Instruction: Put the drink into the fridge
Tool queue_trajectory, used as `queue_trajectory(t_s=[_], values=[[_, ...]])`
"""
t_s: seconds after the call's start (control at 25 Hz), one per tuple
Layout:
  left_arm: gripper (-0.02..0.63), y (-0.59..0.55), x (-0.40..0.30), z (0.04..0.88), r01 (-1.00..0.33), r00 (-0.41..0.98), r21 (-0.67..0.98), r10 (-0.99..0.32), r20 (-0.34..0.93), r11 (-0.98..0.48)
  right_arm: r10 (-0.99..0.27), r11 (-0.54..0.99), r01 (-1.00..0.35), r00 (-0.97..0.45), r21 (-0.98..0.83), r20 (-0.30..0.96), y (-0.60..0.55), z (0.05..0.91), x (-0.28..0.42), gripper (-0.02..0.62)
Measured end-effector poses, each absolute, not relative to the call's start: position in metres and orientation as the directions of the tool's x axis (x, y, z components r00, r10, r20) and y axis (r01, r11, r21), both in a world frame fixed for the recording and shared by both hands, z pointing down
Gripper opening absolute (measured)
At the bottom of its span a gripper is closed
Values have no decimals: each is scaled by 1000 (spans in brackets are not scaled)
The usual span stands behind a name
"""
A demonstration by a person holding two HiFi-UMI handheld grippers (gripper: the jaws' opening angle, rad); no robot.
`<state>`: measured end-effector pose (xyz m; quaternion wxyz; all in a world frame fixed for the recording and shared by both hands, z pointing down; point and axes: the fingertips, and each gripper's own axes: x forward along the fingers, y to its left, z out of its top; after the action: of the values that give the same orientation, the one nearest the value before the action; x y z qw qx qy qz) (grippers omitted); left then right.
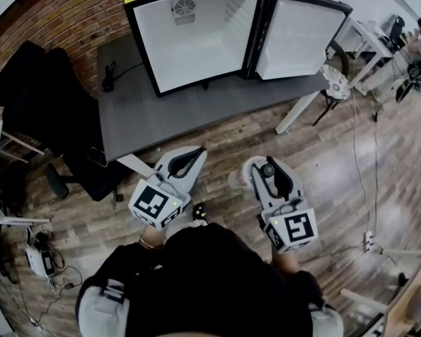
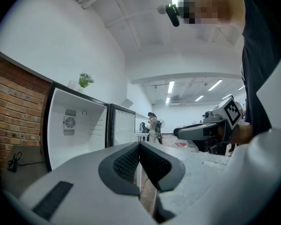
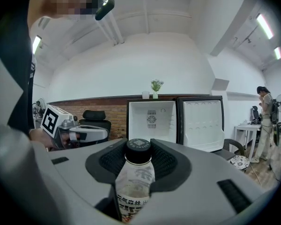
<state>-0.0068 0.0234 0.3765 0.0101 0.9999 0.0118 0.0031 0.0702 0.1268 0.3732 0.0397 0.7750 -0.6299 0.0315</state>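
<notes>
Bright ceiling strip lights (image 3: 264,26); fisheye warp; dark corners; sharp.

A black office chair (image 1: 31,93) stands by one end of the grey table (image 1: 196,112), a round patterned stool (image 1: 335,83) by the other.

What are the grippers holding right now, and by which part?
The right gripper holds the drink bottle by its top end, gripped at the black cap and shoulder. The left gripper is shut, with nothing between its jaws.

The fridge (image 1: 196,41) is black with white inside, the table (image 1: 168,121) grey, the drink (image 3: 135,177) black-capped.
</notes>
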Motion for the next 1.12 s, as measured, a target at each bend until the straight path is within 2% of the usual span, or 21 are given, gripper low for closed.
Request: queue_trajectory(t_s=[0.76, 1.12], values=[[-3, -91, 26, 392, 60, 998, 54, 60, 10, -997, -966, -238, -971, 239, 21, 97, 16, 370, 106, 147], [-3, -114, 29, 398, 20, 1000, 79, 21, 18, -997, -970, -210, -977, 212, 26, 121, -9, 375, 119, 147]])
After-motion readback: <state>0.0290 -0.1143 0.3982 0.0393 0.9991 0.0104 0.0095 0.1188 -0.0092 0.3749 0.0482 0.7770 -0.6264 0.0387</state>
